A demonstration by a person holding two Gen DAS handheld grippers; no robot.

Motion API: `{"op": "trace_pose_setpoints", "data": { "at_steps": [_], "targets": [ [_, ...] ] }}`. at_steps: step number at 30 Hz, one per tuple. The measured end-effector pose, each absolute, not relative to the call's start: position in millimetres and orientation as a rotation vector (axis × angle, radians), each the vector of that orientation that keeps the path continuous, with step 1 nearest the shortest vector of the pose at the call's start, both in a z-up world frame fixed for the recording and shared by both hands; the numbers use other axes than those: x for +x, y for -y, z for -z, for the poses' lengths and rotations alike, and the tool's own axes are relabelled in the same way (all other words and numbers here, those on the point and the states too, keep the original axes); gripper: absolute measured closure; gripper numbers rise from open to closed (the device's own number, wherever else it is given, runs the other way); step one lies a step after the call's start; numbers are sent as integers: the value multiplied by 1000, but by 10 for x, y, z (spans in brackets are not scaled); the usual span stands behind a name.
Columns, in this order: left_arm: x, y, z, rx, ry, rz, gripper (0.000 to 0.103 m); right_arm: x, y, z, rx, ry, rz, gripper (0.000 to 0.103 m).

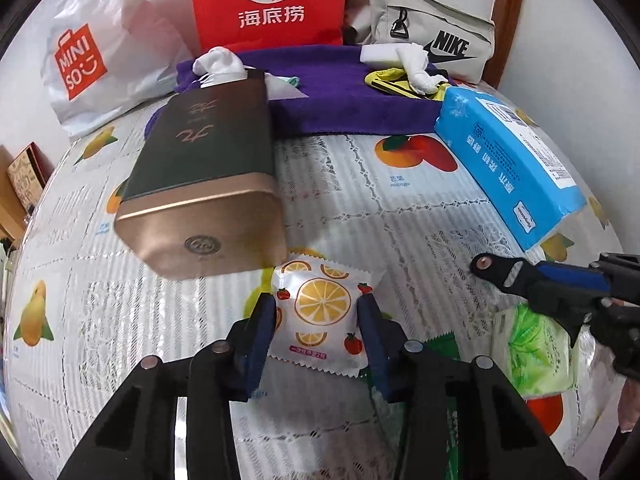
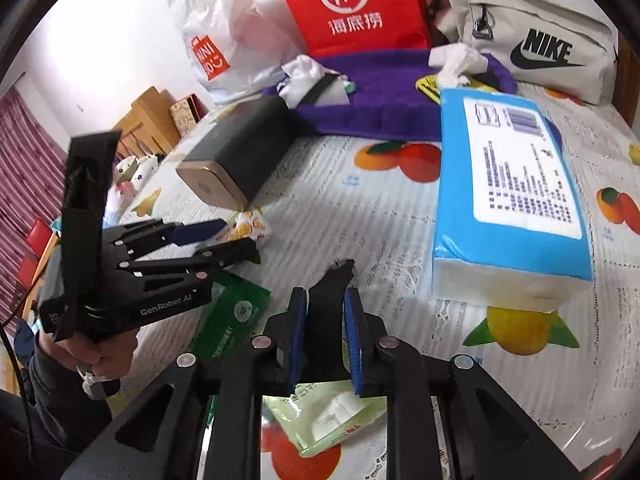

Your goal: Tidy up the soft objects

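The lemon-print sachet [image 1: 320,312] lies flat on the fruit-patterned tablecloth [image 1: 360,208], just before the gold-ended tin [image 1: 204,196]. The left gripper [image 1: 318,334] has its blue pads against both sides of the sachet — a side hold that suits a thin, crinkly foil pack with sawtooth edges. The right gripper [image 2: 326,334] is fully closed on a dark strip [image 2: 326,312]; what this strip is, I cannot tell. The blue tissue pack [image 2: 508,196] looks soft and plump.
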State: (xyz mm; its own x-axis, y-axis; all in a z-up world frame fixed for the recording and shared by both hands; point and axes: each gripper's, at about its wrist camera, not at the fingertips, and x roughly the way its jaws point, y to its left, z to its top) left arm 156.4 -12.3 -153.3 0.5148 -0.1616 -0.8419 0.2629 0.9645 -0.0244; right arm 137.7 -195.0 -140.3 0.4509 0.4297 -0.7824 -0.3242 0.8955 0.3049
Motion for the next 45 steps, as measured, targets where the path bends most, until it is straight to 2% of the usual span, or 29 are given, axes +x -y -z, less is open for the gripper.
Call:
{"op": "trace_pose_setpoints", "data": {
  "at_steps": [4,5,6,12,14,16,17,29,30,31,45],
  "targets": [
    [1518,66,1521,93,-996,251,65,1296,2015,1342,115,-982,-455,96],
    [1501,41,1517,89,-995,246,69,1288,2037,1359,114,-986,-443,96],
    [1496,28,1517,88,-995,244,77,1286,2059,1388,120,-997,-438,96],
    [1411,-72,1513,64,-994,244,78,1310,2014,1504,136,-1050,-448,94],
    [1382,-112,1504,49,-998,240,78,1324,2036,1486,166,-1043,-447,88],
    [1342,-157,1503,32,-999,242,78,1338,2033,1484,175,-1046,-450,66],
    [1325,-178,1505,27,-999,239,78,1355,2018,1497,168,-1046,-443,64],
    [1250,-249,1521,9,-995,243,78,1663,1880,1644,225,-1150,-356,64],
    [1254,-251,1521,7,-995,245,78,1677,1857,1643,220,-1158,-353,67],
    [1256,-254,1522,4,-994,247,78,1690,1841,1644,225,-1162,-361,77],
    [1245,-298,1521,-22,-982,266,77,1422,2195,1344,270,-1073,-314,77]
  ]
}}
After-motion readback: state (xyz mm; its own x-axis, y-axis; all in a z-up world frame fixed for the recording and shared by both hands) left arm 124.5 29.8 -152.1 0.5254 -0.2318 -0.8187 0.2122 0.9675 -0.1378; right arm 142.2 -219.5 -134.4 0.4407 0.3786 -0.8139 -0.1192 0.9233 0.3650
